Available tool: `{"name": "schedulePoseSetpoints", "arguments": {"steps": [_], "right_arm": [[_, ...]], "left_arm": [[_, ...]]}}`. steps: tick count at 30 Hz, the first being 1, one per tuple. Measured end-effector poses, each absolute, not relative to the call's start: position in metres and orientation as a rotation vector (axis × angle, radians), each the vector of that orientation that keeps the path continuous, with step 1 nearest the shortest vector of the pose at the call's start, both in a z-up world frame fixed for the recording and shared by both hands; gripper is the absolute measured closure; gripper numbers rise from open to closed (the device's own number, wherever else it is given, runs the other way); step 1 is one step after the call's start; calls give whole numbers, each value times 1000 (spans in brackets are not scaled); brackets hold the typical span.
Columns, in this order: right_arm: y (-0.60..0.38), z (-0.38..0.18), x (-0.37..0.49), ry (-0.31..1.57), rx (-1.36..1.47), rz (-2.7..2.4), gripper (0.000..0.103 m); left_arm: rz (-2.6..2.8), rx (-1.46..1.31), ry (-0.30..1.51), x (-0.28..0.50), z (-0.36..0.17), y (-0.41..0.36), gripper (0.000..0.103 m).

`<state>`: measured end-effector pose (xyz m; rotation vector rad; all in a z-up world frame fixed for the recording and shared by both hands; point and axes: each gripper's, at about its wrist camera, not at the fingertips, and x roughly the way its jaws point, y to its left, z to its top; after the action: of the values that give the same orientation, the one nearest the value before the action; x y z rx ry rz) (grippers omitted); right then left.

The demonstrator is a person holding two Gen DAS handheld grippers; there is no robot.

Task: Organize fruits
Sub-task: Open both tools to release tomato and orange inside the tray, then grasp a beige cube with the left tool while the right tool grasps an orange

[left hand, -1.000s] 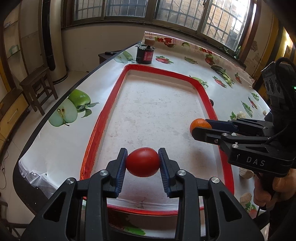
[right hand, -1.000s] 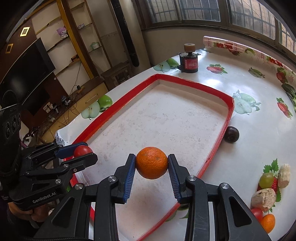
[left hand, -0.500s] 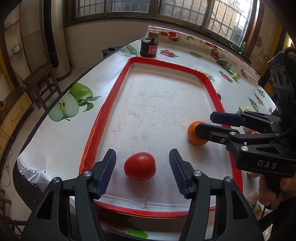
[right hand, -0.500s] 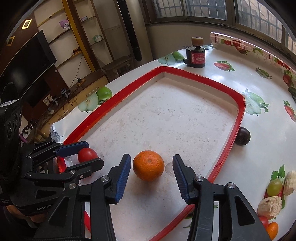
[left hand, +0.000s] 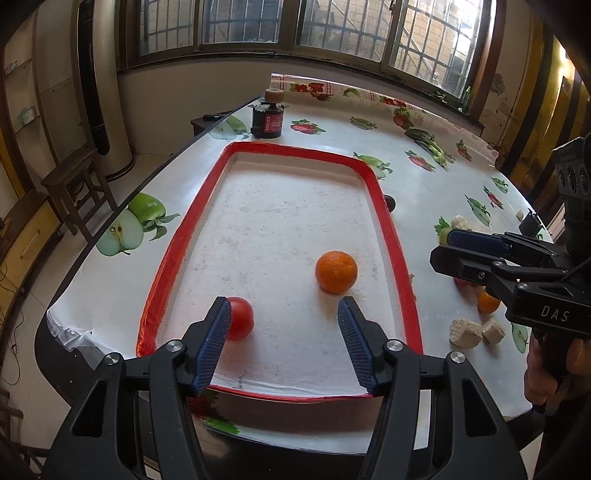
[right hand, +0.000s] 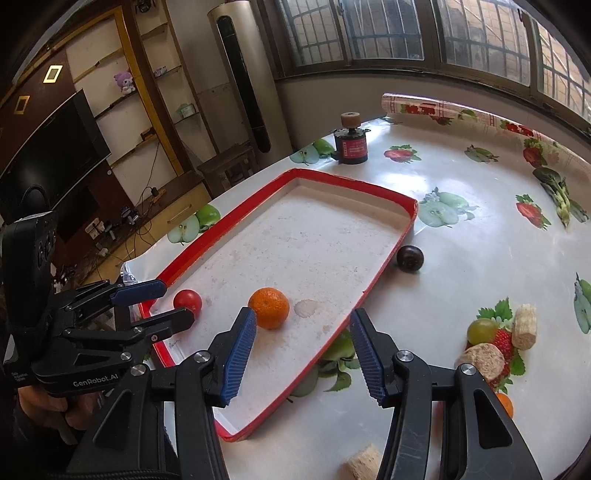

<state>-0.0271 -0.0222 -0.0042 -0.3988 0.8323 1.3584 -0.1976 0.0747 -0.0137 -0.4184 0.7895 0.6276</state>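
Orange (left hand: 336,272) and red tomato (left hand: 240,317) sit apart inside red tray (left hand: 391,236) on tabletop (left hand: 436,192) (tomato near left rim). Left gripper (left hand: 283,341) open, empty, near tray's near end. Right gripper (right hand: 303,350) open, empty. Dark plum (right hand: 410,258) just outside tray's right rim.

1. Ahead of you, barred windows (left hand: 295,26) run along the far wall and let in daylight.
2. To your left stands a tall air conditioner (right hand: 242,74) in the corner.
3. A dark wooden stool (left hand: 75,184) sits on the pale tiled floor (left hand: 26,295).
4. Shelves (right hand: 147,85) and a dark television (right hand: 48,158) line the left wall.
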Motion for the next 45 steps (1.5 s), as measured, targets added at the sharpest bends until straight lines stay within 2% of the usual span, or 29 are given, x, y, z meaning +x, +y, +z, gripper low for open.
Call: {"name": "schedulePoseSetpoints", "arguments": {"steps": [20, 45], "right_arm": [[-152, 4, 31, 832, -243, 1162, 48], [-227, -5, 42, 837, -174, 1063, 48]], "left_arm": [[481, -324, 776, -161, 11, -3, 44], [395, -271, 791, -134, 14, -58, 44]]}}
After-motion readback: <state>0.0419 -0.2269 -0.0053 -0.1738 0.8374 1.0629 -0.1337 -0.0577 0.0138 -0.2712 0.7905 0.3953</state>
